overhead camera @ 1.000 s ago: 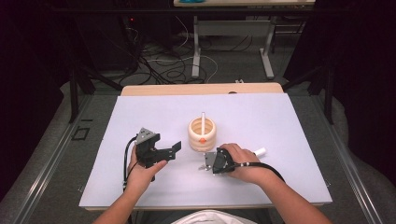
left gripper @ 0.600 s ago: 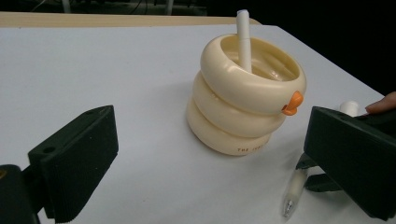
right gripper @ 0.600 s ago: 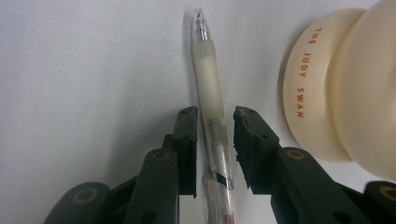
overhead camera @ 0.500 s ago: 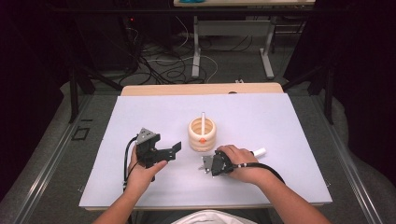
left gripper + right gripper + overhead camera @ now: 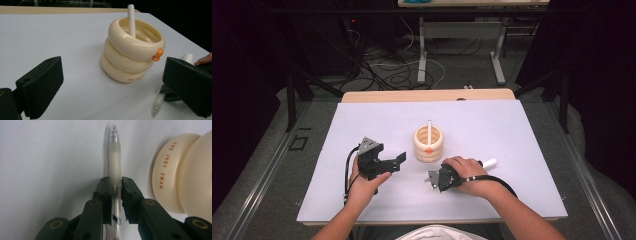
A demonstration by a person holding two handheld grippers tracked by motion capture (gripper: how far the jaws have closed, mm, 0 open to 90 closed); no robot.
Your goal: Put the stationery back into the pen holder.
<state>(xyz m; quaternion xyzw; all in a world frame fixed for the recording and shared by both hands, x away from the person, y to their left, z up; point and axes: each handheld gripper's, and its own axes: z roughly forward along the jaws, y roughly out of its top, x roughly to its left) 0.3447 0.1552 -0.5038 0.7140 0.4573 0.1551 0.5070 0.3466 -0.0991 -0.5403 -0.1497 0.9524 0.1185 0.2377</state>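
Right gripper view: jaws closed on a clear pen (image 5: 114, 157).
The right gripper (image 5: 435, 179) holds the pen low over the white table (image 5: 512, 135), tip fwd, just beside the cream ringed holder (image 5: 428, 145) w/ a white pen (image 5: 429, 131) standing inside; left gripper (image 5: 398, 161) jaws wide open, holding nothing.

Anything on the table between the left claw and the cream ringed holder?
Nothing: in the high view, only bare white table separates the open left claw from the cream ringed plastic holder.
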